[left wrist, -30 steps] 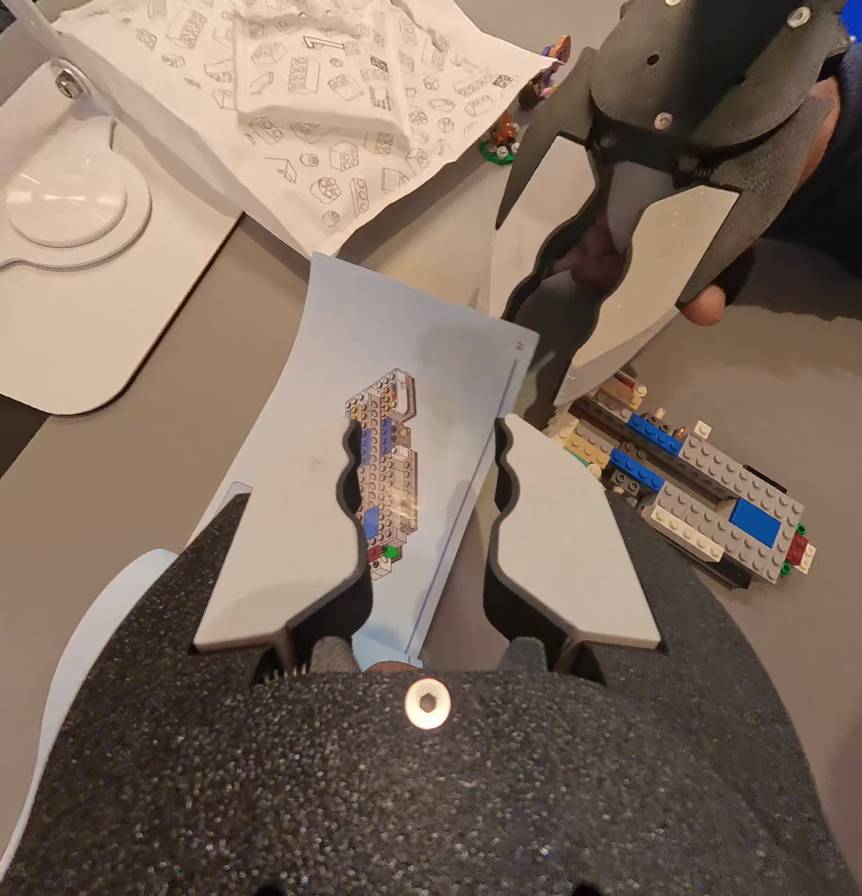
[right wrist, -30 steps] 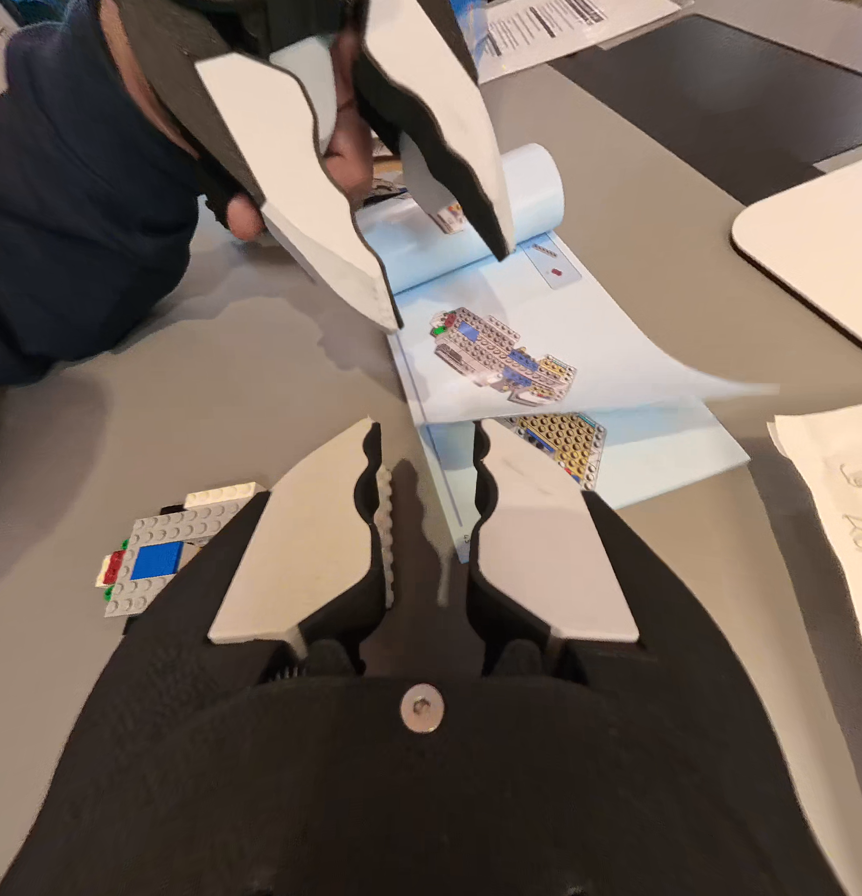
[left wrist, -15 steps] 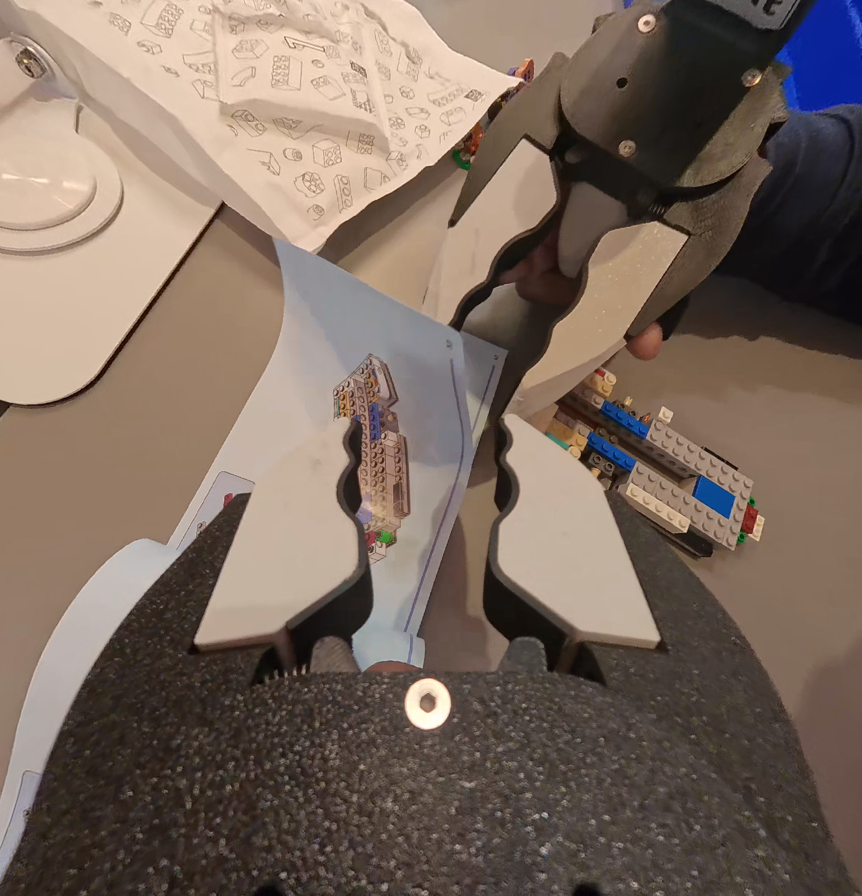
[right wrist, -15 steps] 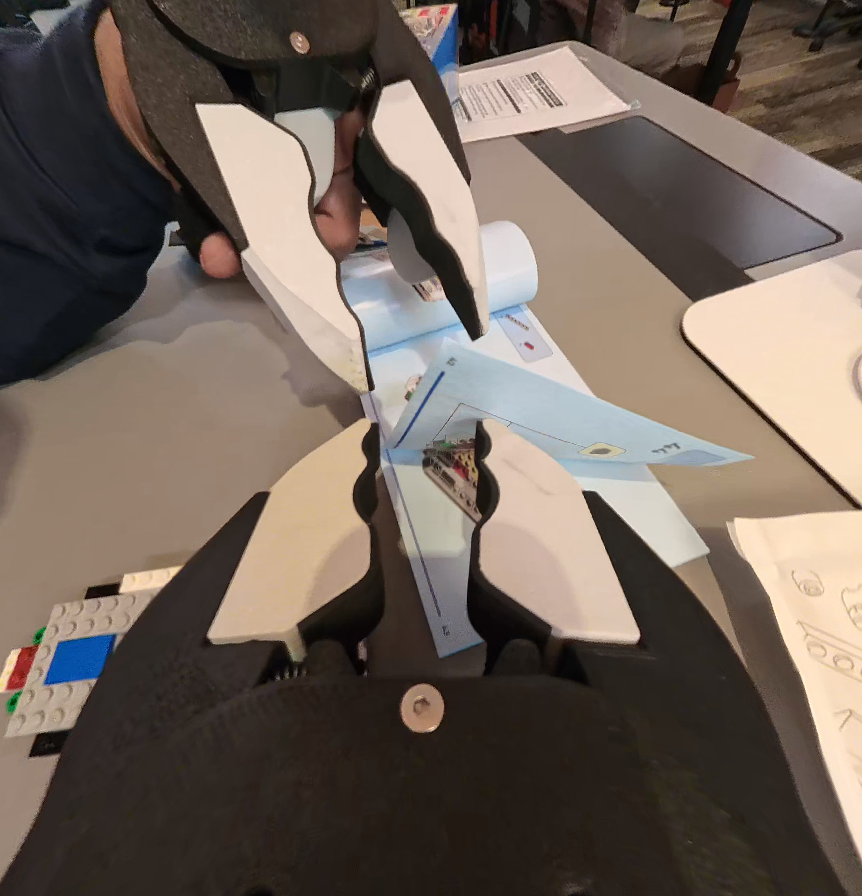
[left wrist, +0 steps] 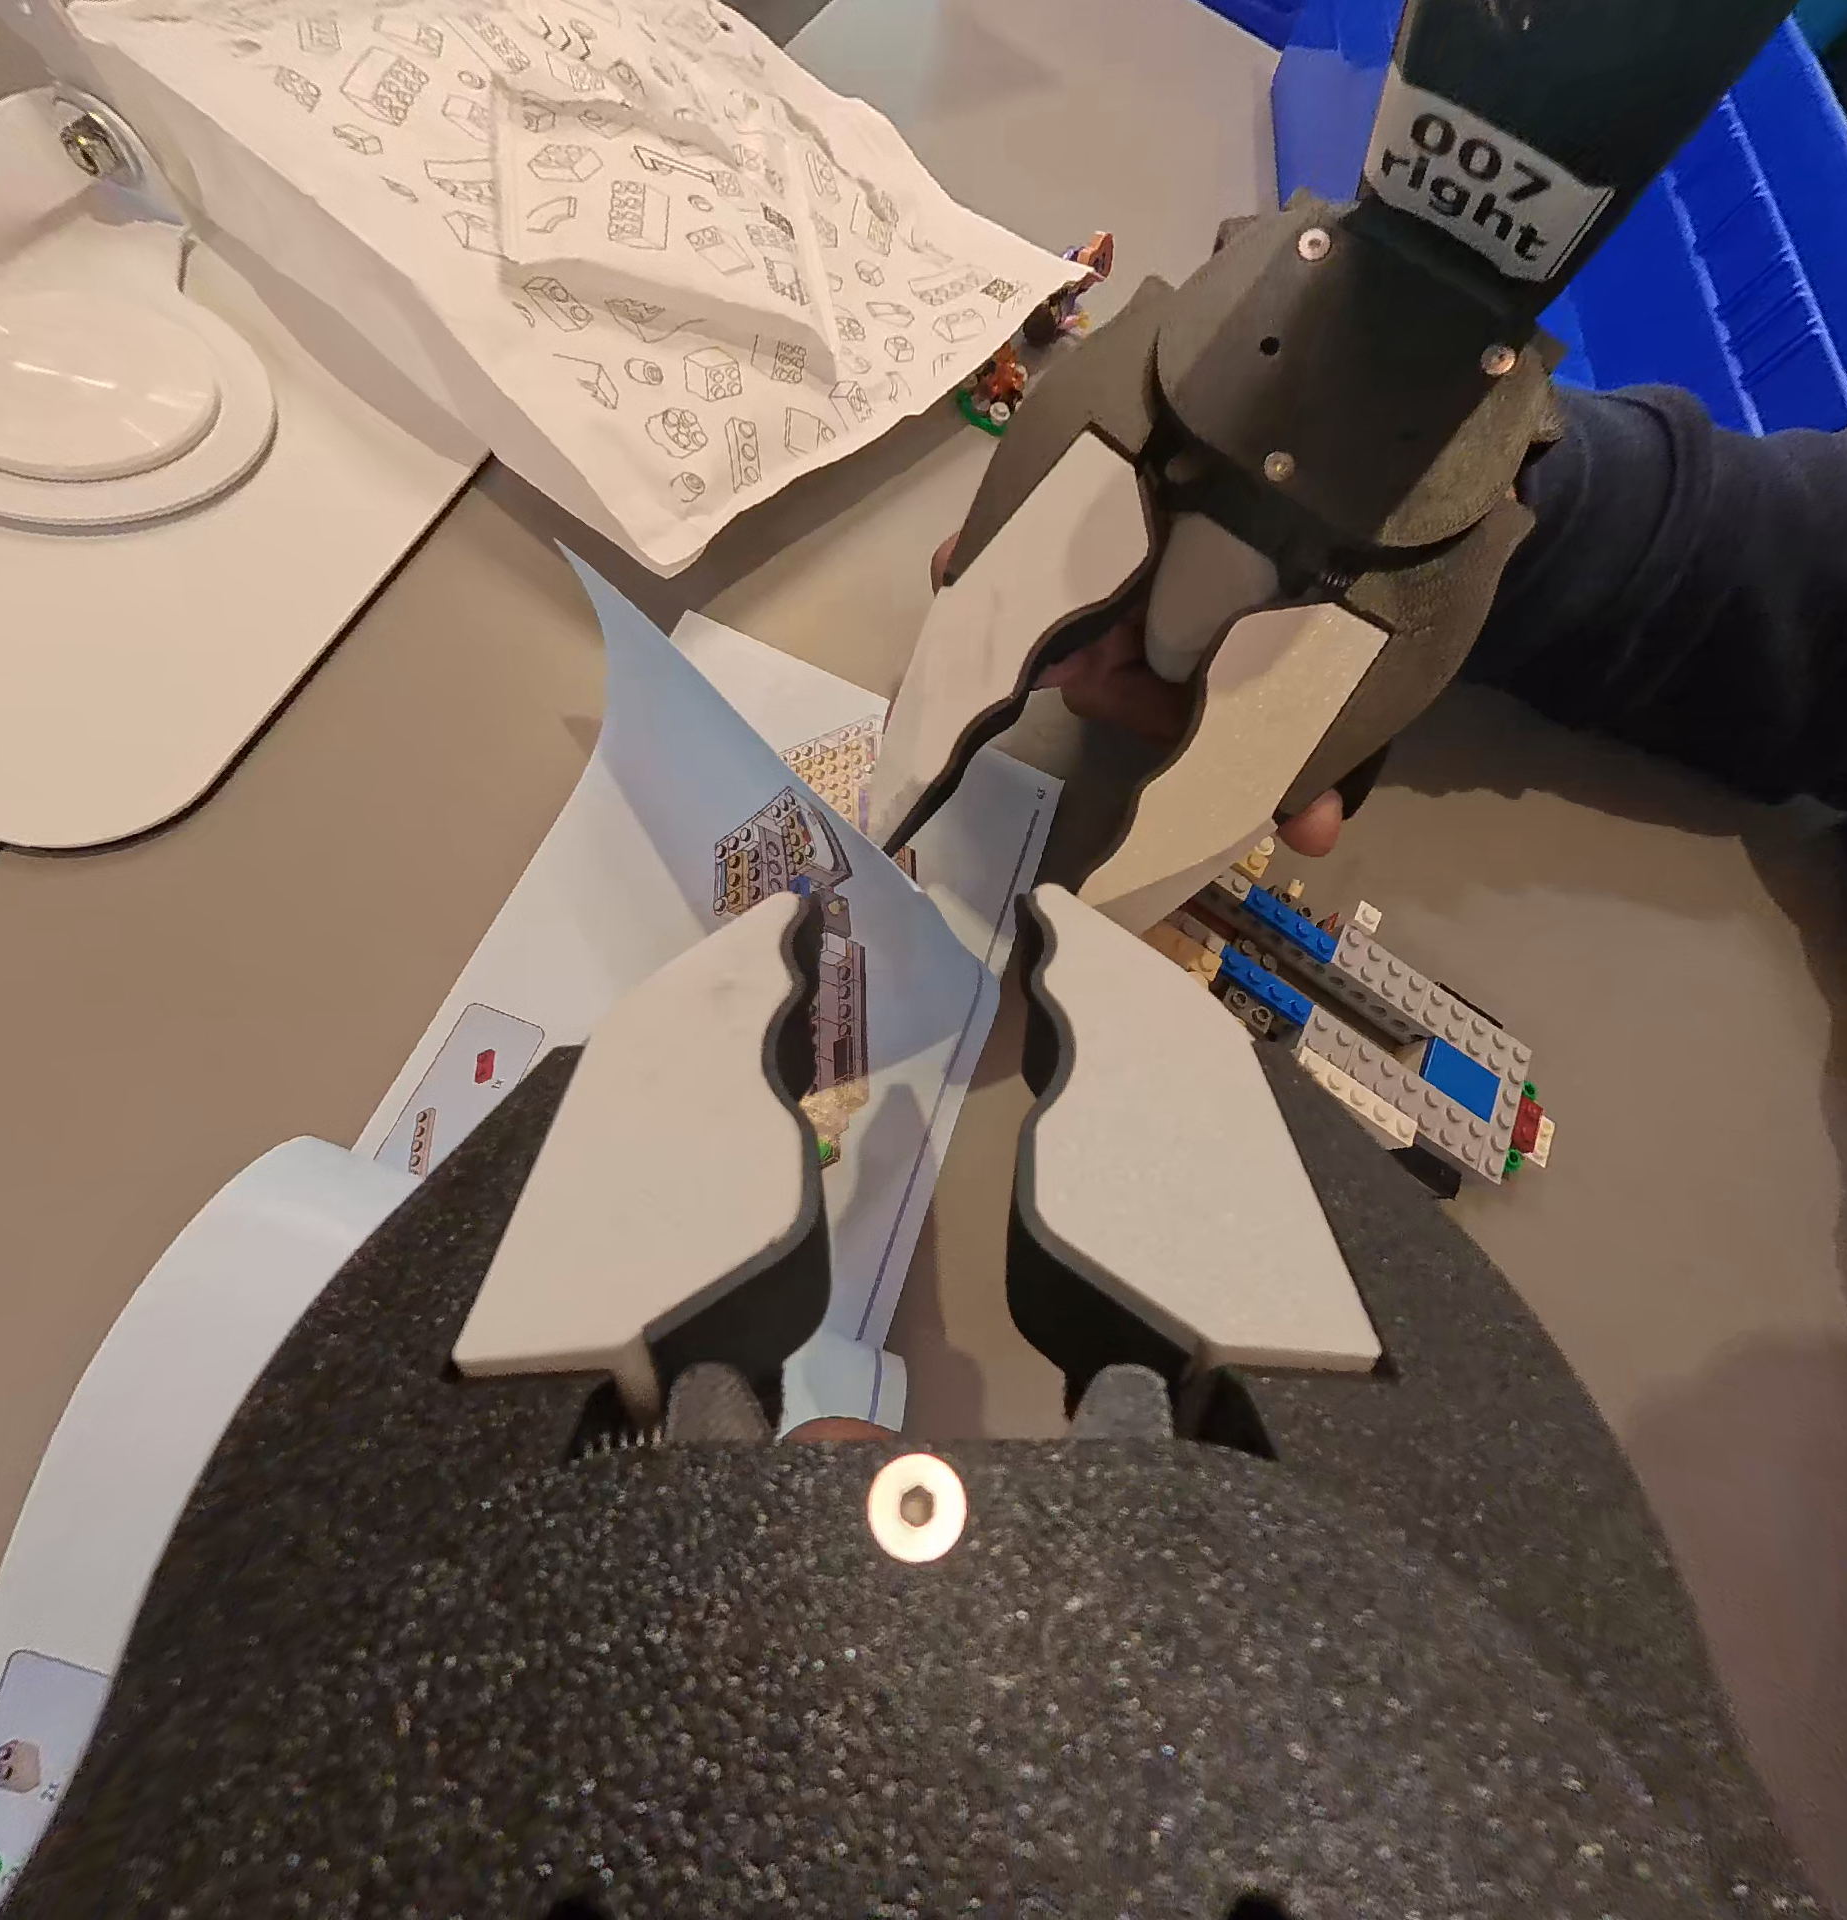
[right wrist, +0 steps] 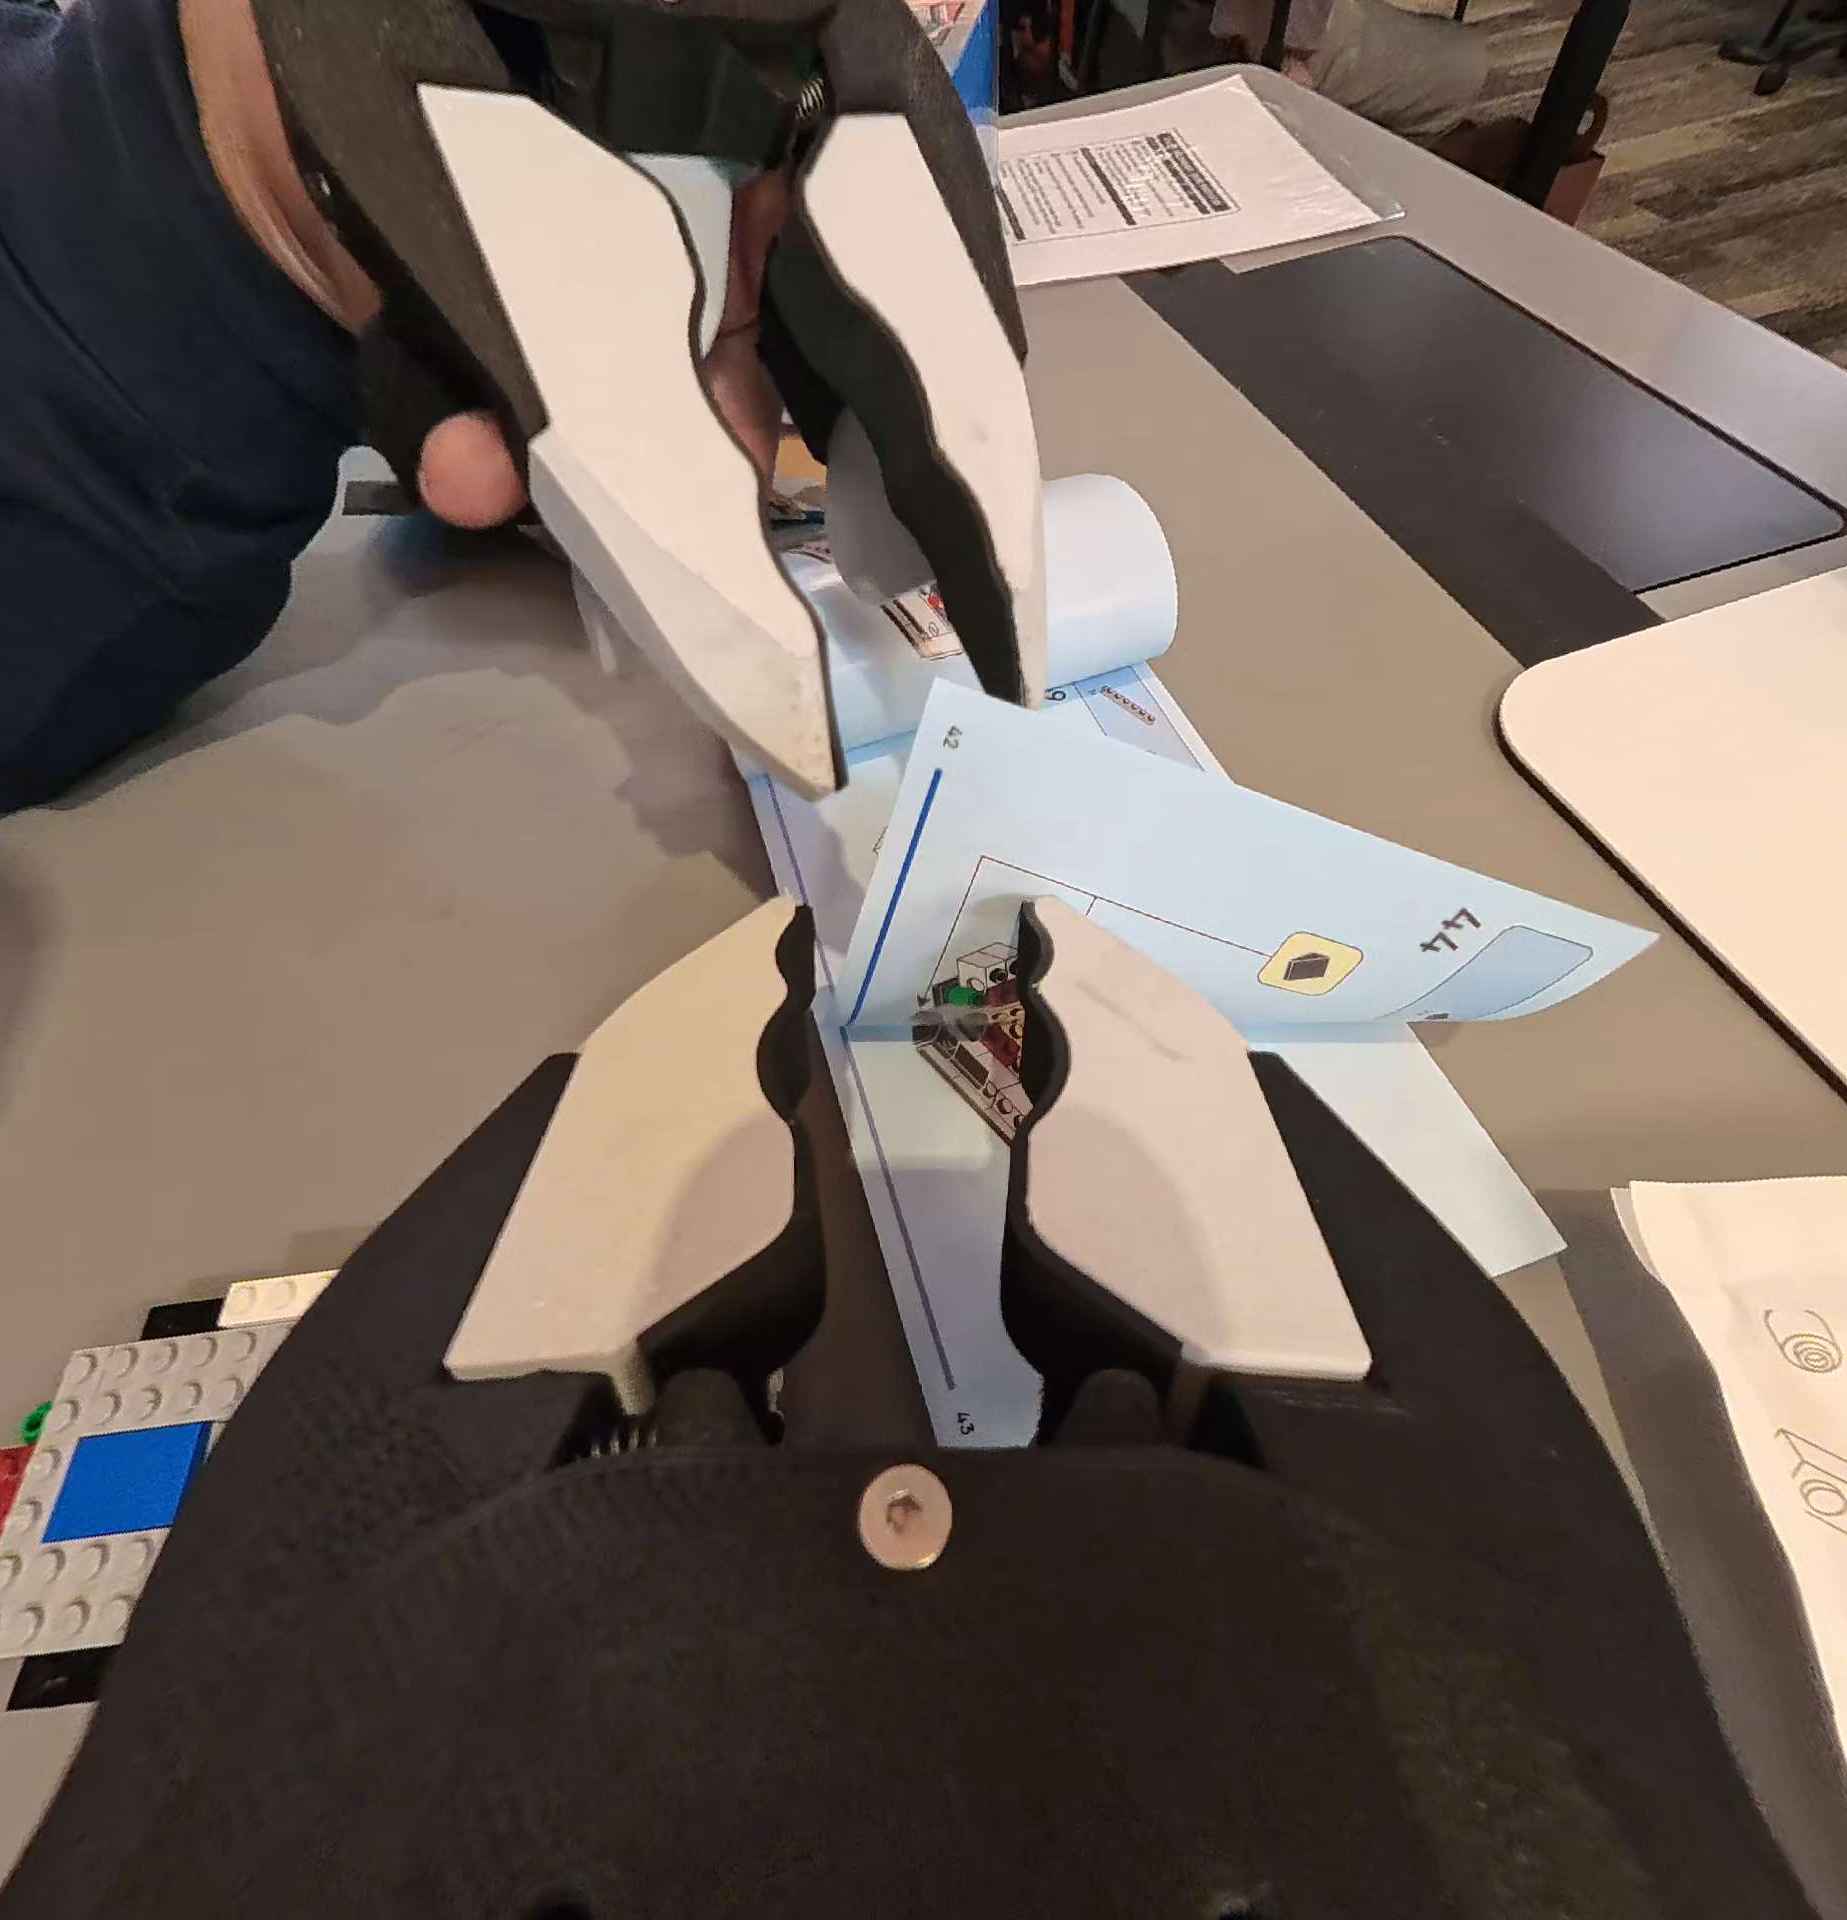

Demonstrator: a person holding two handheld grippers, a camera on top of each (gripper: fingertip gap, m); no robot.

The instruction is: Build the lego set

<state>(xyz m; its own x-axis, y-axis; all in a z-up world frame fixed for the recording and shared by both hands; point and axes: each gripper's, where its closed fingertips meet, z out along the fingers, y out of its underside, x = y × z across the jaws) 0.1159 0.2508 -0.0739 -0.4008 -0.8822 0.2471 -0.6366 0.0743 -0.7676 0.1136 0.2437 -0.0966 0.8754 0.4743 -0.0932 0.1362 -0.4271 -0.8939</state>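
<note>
Right, the pale blue paper instruction booklet (right wrist: 1158, 1164) lies open on the grey table (right wrist: 327, 935), one loose page (right wrist: 1210, 873) curling up off it. The left gripper (left wrist: 914, 909) hangs over that page with jaws parted, gripping nothing. The right gripper (right wrist: 914, 914) faces it, jaws parted too, one tip at the lifted page's edge. Just beside the booklet sits a grey and blue brick model (left wrist: 1397, 1049); a white printed paper bag (left wrist: 586, 260) lies farther off.
</note>
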